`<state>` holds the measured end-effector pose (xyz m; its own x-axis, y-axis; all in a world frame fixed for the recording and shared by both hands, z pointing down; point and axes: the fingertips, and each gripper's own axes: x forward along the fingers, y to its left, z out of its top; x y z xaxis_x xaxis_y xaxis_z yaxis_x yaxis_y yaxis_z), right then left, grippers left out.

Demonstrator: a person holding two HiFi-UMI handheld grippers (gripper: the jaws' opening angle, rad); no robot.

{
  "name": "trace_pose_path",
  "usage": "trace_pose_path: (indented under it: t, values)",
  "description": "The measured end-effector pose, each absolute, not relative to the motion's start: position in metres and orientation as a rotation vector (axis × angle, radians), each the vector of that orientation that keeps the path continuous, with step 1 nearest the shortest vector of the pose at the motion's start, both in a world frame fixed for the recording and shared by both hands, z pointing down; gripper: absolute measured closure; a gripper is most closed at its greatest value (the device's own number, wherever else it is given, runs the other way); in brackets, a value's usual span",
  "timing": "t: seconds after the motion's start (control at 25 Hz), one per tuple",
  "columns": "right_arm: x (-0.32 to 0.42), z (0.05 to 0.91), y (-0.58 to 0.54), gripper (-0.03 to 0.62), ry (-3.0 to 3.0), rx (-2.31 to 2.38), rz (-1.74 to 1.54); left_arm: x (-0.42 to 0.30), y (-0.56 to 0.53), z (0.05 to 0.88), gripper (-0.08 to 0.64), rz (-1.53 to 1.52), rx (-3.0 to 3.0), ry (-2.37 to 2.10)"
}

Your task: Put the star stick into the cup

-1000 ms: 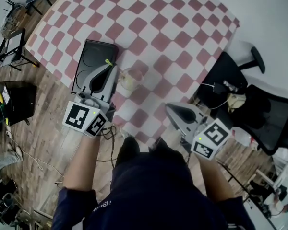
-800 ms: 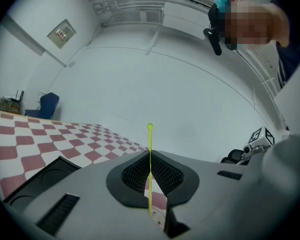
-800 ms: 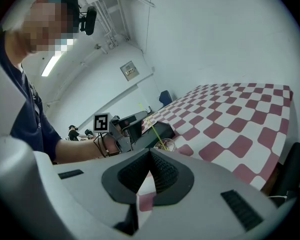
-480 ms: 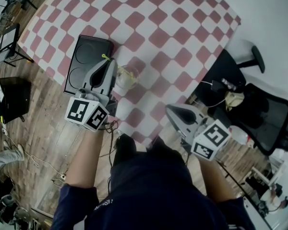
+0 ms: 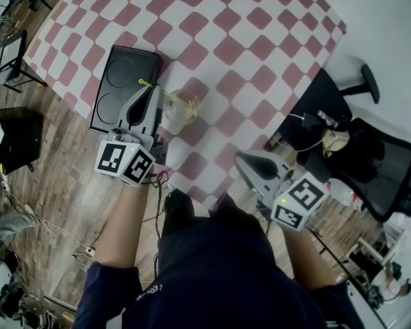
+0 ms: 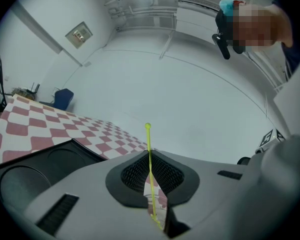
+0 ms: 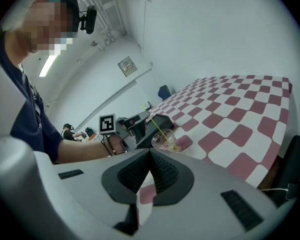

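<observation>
A clear plastic cup [image 5: 181, 108] stands on the red-and-white checked table [image 5: 246, 53], near its front edge. My left gripper [image 5: 154, 89] is just left of the cup and is shut on the thin yellow star stick [image 5: 145, 83]. In the left gripper view the stick [image 6: 149, 154] runs up between the closed jaws of the left gripper [image 6: 151, 176], and its small knobbed end pokes out above them. From the right gripper view the stick [image 7: 156, 123] slants down toward the cup [image 7: 165, 140]. My right gripper [image 5: 240, 157] hangs shut and empty off the table's front edge.
A black tray [image 5: 120, 81] with two round recesses lies on the table beside the left gripper. A black office chair [image 5: 377, 163] stands to the right, on the wooden floor. Cables and a black box [image 5: 17, 139] are at the left.
The head view has shifted a little. The left gripper stays beside the cup with the stick in it, and the right gripper has hardly moved.
</observation>
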<state>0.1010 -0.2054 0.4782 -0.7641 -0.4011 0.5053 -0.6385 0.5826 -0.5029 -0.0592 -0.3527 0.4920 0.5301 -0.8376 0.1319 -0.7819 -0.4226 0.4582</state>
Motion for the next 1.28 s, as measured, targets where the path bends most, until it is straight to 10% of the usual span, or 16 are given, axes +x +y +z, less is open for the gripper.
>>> trace_pose_path:
  t: [1.28]
  values:
    - [0.035, 0.457, -0.182, 0.584, -2.514, 0.860, 0.928, -0.095, -0.275, 0.513, 0.419, 0.145, 2.255, -1.105]
